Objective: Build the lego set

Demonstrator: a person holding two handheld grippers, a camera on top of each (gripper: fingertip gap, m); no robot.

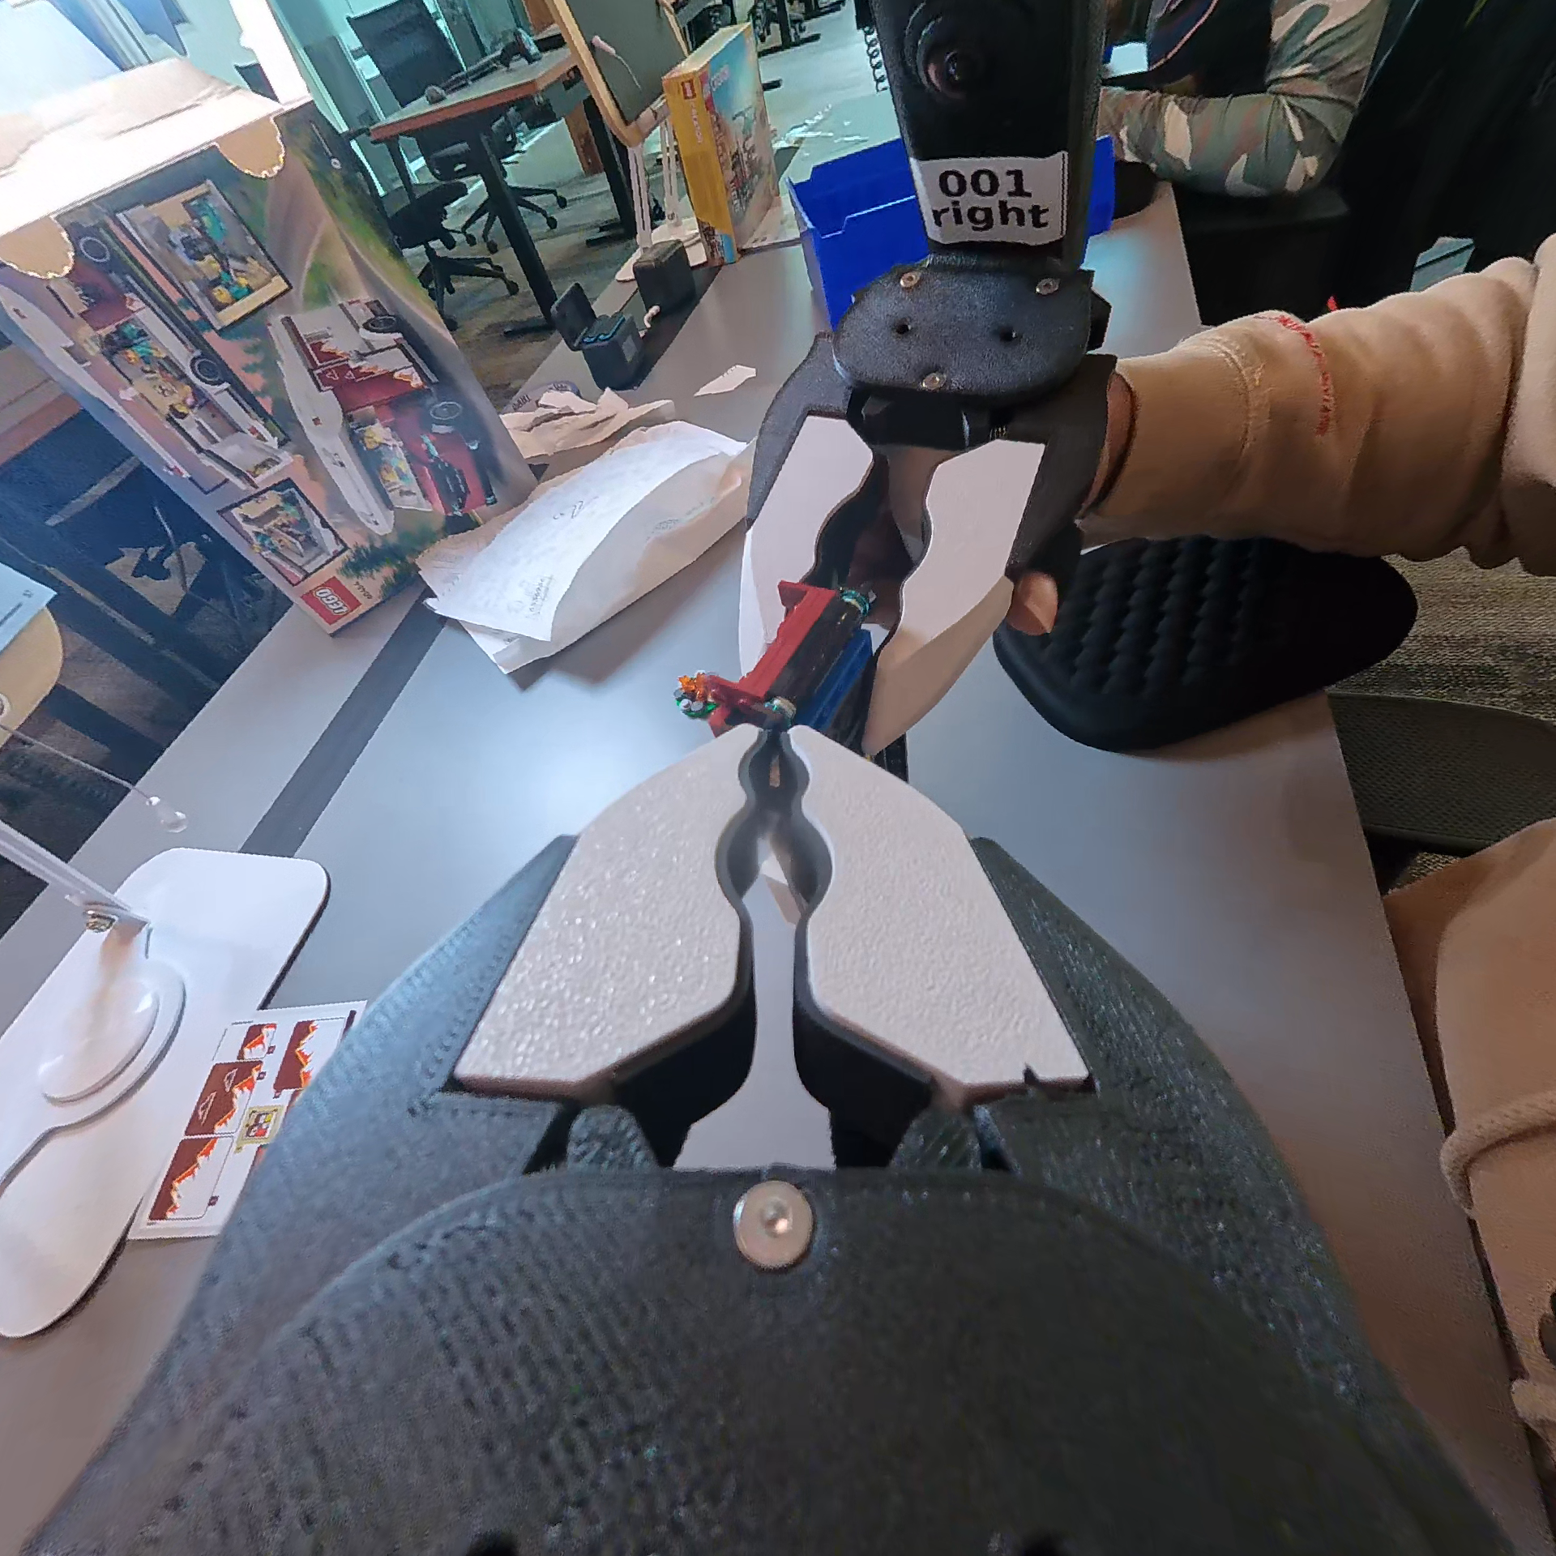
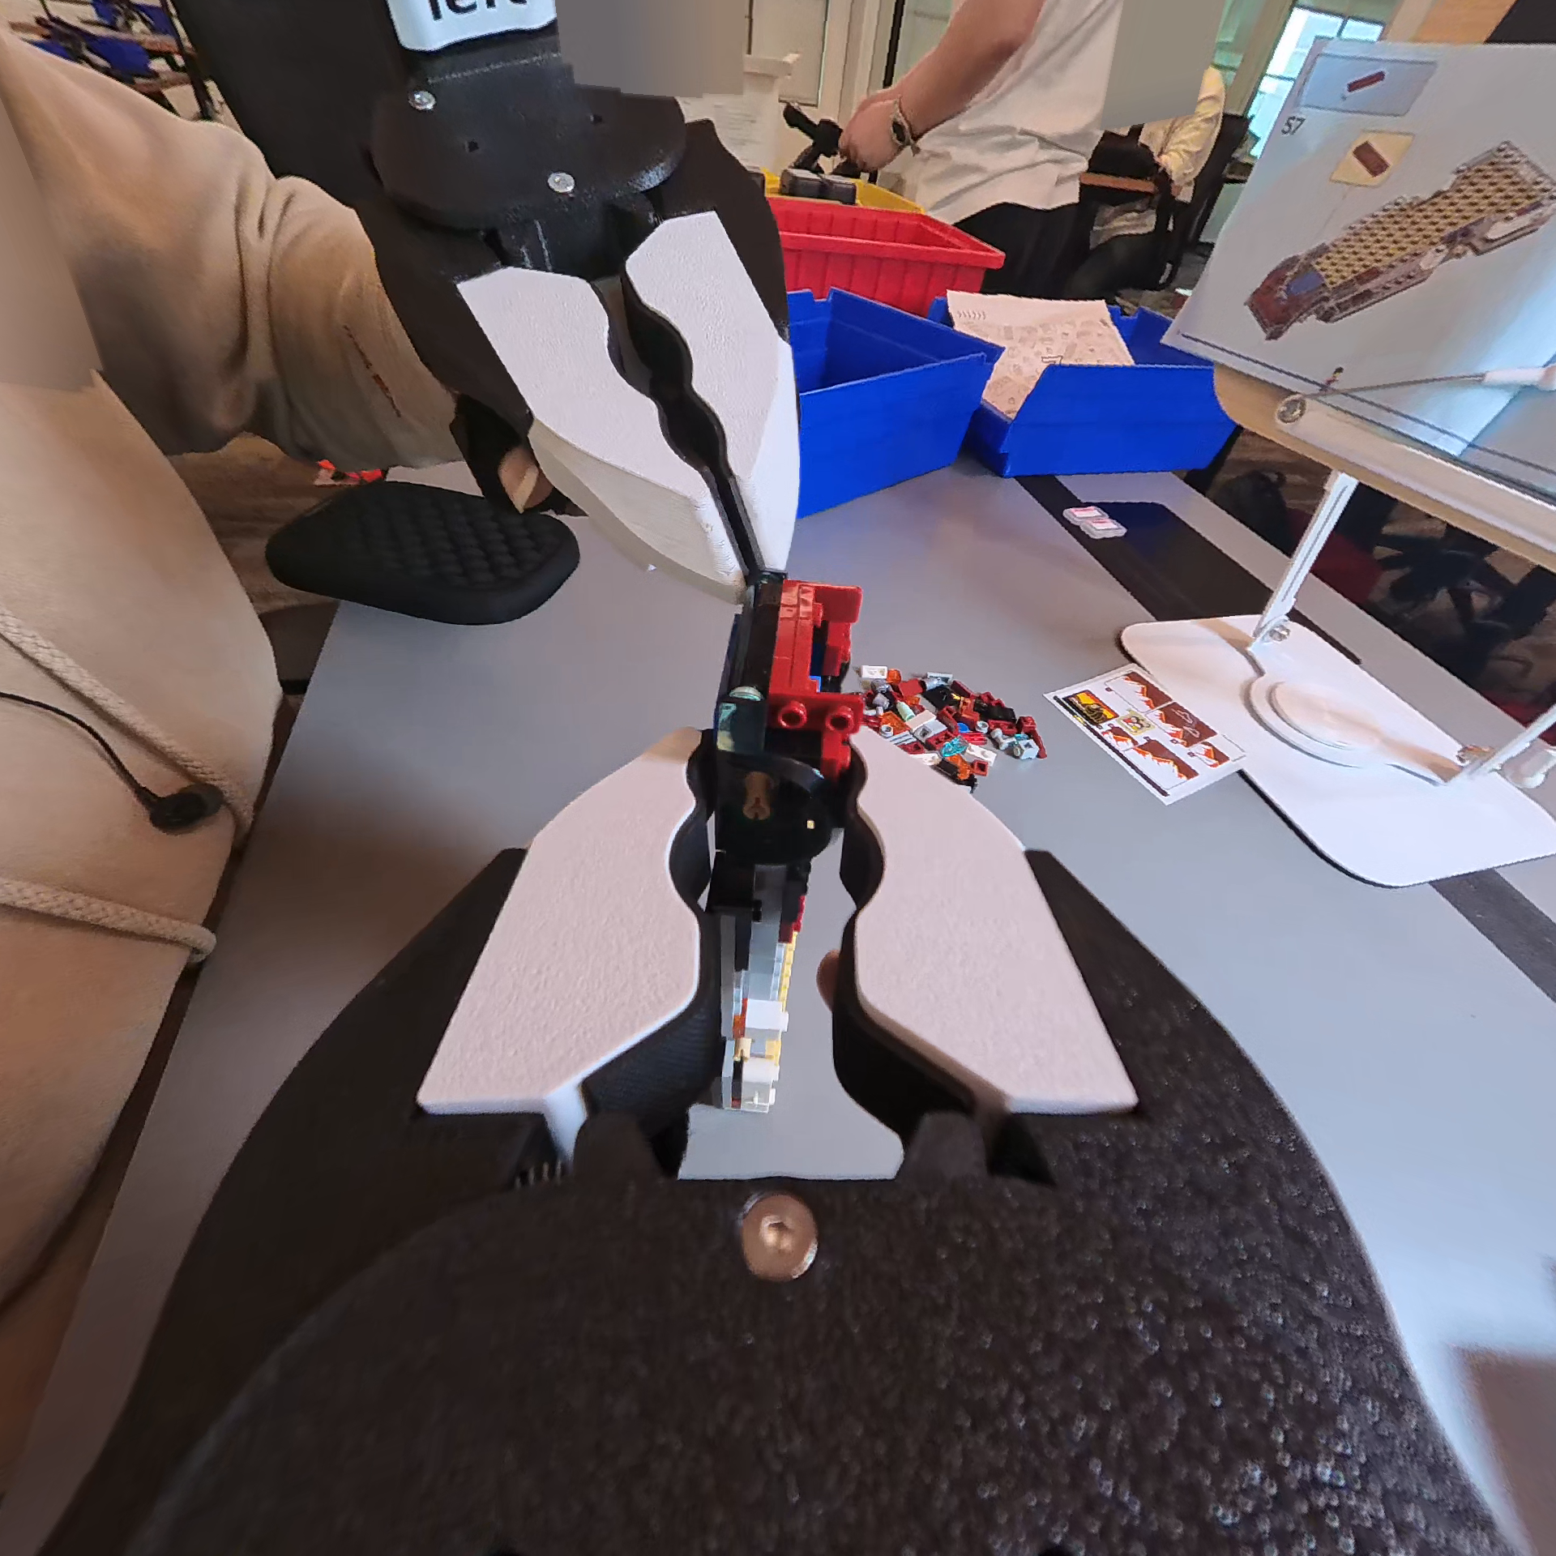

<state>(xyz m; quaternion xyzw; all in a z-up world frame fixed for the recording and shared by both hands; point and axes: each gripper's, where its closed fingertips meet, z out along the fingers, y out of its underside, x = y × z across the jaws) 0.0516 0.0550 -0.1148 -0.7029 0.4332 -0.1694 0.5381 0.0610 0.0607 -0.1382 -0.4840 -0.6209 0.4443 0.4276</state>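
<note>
A red, black and blue brick model (image 2: 787, 724) is being held up above the grey table (image 2: 471, 724), lengthwise between the two grippers. Its near end, with a black wheel, is sitting between the white fingers of the right gripper (image 2: 779, 787), whose pads are clamping it from both sides. Its long axis is running straight away from that gripper, and its far end is meeting the tip of the left gripper (image 2: 754, 581). In the left wrist view the left gripper (image 1: 770, 737) is showing its fingers closed together, pinching a small dark piece (image 1: 770, 758) right at the model's (image 1: 800, 657) near corner.

Just beyond the model, loose small bricks (image 2: 960, 724) are lying in a heap on the table, with a sticker sheet (image 2: 1141, 728) beside them and the white base of a stand (image 2: 1347, 741) further right. The stand is carrying an open instruction booklet (image 2: 1381, 210).

Farther back, two blue bins (image 2: 884, 404) are standing side by side; the right one is holding a printed paper sheet (image 2: 1040, 345). A red bin (image 2: 876, 244) is standing behind them; its contents cannot be made out.
</note>
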